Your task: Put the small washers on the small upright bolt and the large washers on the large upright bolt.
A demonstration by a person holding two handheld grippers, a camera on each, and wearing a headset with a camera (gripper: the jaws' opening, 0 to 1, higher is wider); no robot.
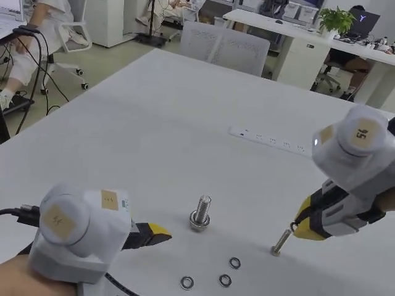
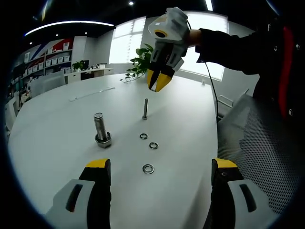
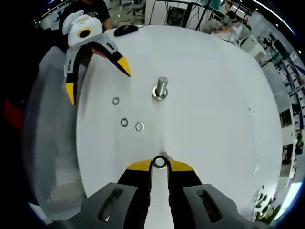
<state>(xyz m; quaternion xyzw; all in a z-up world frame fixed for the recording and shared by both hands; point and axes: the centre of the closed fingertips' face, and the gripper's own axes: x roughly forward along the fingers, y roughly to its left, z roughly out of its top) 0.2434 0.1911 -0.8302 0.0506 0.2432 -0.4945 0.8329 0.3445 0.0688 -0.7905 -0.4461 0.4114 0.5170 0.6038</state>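
The large upright bolt (image 1: 201, 211) (image 2: 100, 128) (image 3: 161, 88) stands mid-table with a wider collar at its foot. The thin small bolt (image 1: 280, 242) (image 2: 145, 109) stands to its right. Three loose washers (image 1: 225, 280) (image 2: 153, 145) (image 3: 124, 122) lie in front of the bolts. My right gripper (image 1: 300, 230) (image 3: 159, 164) (image 2: 158, 86) hovers just above the small bolt's tip, shut on a washer (image 3: 159, 162) pinched between its yellow fingertips. My left gripper (image 1: 155, 234) (image 2: 161, 166) (image 3: 97, 80) is open, low at the near left, pointing at the washers.
A white power strip (image 1: 268, 139) lies farther back on the white table (image 1: 154, 123). A mesh chair (image 1: 225, 46) stands at the far edge, another chair (image 2: 267, 143) beside the near edge. Desks and a seated person (image 1: 31, 43) lie beyond.
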